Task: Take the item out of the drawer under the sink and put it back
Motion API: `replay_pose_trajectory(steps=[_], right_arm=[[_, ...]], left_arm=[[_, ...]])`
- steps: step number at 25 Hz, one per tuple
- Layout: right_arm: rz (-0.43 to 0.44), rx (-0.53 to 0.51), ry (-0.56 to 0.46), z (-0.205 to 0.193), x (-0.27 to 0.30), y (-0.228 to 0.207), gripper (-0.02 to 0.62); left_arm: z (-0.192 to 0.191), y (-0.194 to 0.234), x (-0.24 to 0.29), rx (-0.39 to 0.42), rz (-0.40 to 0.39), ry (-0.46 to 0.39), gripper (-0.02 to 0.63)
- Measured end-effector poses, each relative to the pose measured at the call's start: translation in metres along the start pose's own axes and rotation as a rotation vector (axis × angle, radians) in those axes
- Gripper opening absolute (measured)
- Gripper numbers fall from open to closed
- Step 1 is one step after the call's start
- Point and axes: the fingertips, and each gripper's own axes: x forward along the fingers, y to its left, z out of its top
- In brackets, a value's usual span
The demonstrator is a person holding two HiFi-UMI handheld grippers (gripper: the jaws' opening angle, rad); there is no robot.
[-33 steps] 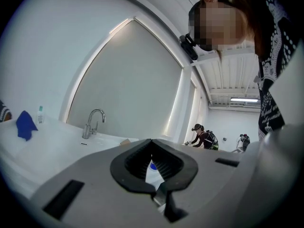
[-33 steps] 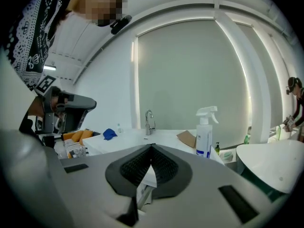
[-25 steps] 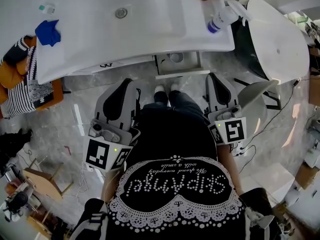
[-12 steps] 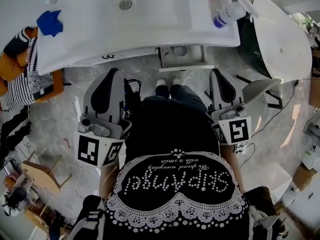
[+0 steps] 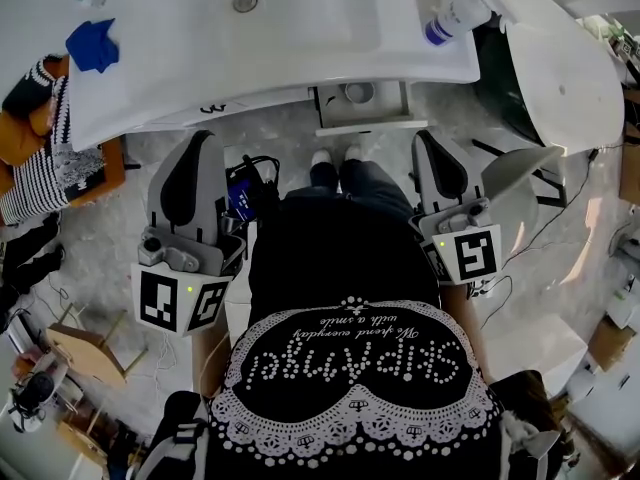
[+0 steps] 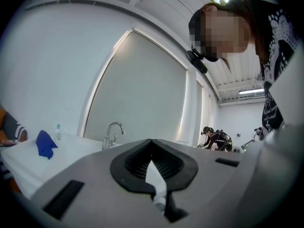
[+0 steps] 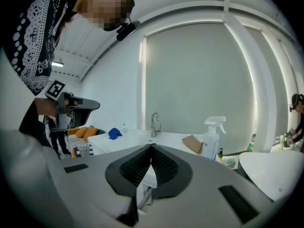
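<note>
In the head view, a small white drawer [image 5: 362, 108] stands pulled out under the white sink counter [image 5: 300, 58], straight ahead of the person's feet. A round pale item [image 5: 358, 92] lies inside it. My left gripper [image 5: 200, 138] is held level at the person's left side, short of the counter's edge, jaws shut with nothing between them. My right gripper [image 5: 426, 138] hovers at the right side, just right of the drawer, also shut and empty. The left gripper view shows the closed jaw tips [image 6: 151, 141] below the faucet [image 6: 112, 133]; the right gripper view shows its shut tips [image 7: 151, 146].
A spray bottle [image 5: 452, 18] stands at the counter's right end and a blue cloth [image 5: 92, 46] lies at its left. A white tub [image 5: 560, 73] is at the right. Striped and orange fabric [image 5: 45, 178] sits at the left. Cables lie on the floor.
My left gripper has drifted to the left, away from the person's body. The right gripper has stayed where it was. Both remain shut.
</note>
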Motion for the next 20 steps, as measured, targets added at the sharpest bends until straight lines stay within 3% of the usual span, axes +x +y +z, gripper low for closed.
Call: replay_pose_trajectory(steps=[11,17,20], right_arm=[[0.022,-0.061,0.048,-0.012,0.005,0.004,0.02],[0.141,-0.337,0.223,-0.043,0.012,0.008,0.021],[0.187,-0.379,0.301,-0.06,0.017,0.002,0.021]], left_arm=[[-0.004,-0.001,-0.005,-0.017,0.017,0.016,0.005],[-0.007,-0.013,0.005,-0.029,0.007,0.036,0.005],[-0.009,-0.019,0.014,-0.041,0.016,0.038,0.005]])
